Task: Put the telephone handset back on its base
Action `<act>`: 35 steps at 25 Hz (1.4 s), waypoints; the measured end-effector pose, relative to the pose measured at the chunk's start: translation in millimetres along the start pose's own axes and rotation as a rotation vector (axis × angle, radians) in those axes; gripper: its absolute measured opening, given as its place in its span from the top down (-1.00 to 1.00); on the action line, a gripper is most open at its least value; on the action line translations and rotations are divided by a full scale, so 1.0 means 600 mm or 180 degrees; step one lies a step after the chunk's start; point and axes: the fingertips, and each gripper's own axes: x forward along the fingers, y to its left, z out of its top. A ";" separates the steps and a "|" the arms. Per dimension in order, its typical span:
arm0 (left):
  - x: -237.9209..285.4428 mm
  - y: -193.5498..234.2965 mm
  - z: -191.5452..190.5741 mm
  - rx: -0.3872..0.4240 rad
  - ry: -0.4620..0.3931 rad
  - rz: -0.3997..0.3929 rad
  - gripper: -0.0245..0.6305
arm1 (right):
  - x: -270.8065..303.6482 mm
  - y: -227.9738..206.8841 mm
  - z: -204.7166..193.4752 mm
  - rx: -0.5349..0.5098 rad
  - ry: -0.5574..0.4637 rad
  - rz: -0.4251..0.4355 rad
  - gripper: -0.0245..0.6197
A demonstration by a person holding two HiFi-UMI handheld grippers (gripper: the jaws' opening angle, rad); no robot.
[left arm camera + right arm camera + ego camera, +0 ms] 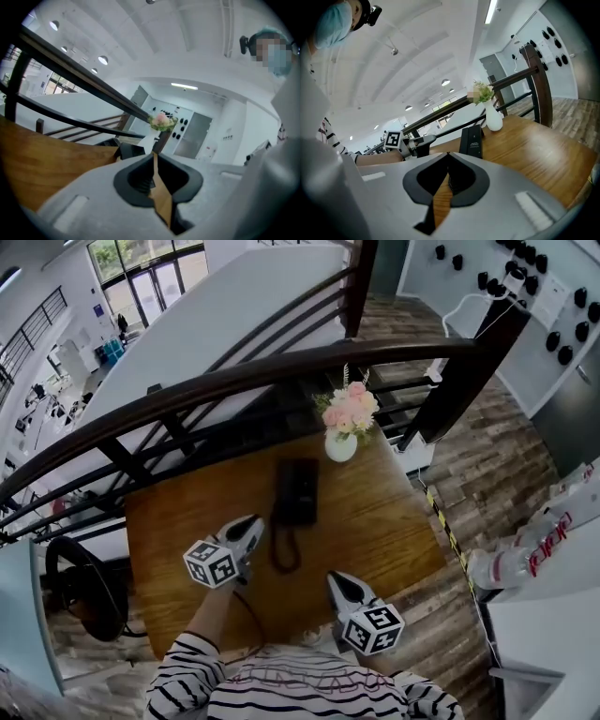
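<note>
Your table (375,521) looks like smooth varnished wood, the telephone (296,491) matt black plastic, the vase (340,447) glossy white.

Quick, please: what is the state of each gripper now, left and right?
Left gripper: closed, holding nothing.
Right gripper: closed, holding nothing.

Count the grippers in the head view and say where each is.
2. The left gripper: just left of the telephone cord. The right gripper: by the table's near edge, right of the cord.
</note>
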 end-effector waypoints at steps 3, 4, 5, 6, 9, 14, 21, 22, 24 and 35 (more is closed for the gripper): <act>-0.025 -0.030 -0.007 0.0068 -0.0004 0.0010 0.88 | -0.016 0.005 -0.004 -0.0039 -0.0012 0.0024 0.92; -0.033 -0.040 -0.010 0.0094 0.0000 0.0014 0.91 | -0.021 0.006 -0.005 -0.0052 -0.0015 0.0028 0.92; -0.040 -0.050 -0.012 0.0122 0.0004 0.0017 0.91 | -0.026 0.007 -0.006 -0.0067 -0.0019 0.0030 0.92; -0.047 -0.061 -0.015 0.0150 0.0007 0.0017 0.91 | -0.031 0.008 -0.007 -0.0085 -0.0023 0.0033 0.92; -0.063 -0.094 -0.023 0.0246 0.0029 0.0011 0.91 | -0.045 0.011 -0.005 -0.0145 -0.0039 0.0052 0.92; -0.092 -0.142 -0.040 0.0317 0.0055 0.0002 0.91 | -0.062 0.023 -0.008 -0.0181 -0.0048 0.0097 0.92; -0.130 -0.188 -0.075 0.0273 0.0055 0.0039 0.91 | -0.080 0.029 -0.031 -0.0241 0.0031 0.0166 0.92; -0.135 -0.193 -0.080 0.0260 0.0055 0.0059 0.91 | -0.083 0.030 -0.035 -0.0249 0.0044 0.0171 0.92; -0.147 -0.200 -0.090 0.0214 0.0052 0.0118 0.91 | -0.088 0.030 -0.042 -0.0262 0.0068 0.0175 0.92; -0.204 -0.222 -0.113 0.0140 -0.0056 0.0332 0.91 | -0.096 0.034 -0.068 -0.0343 0.0146 0.0129 0.92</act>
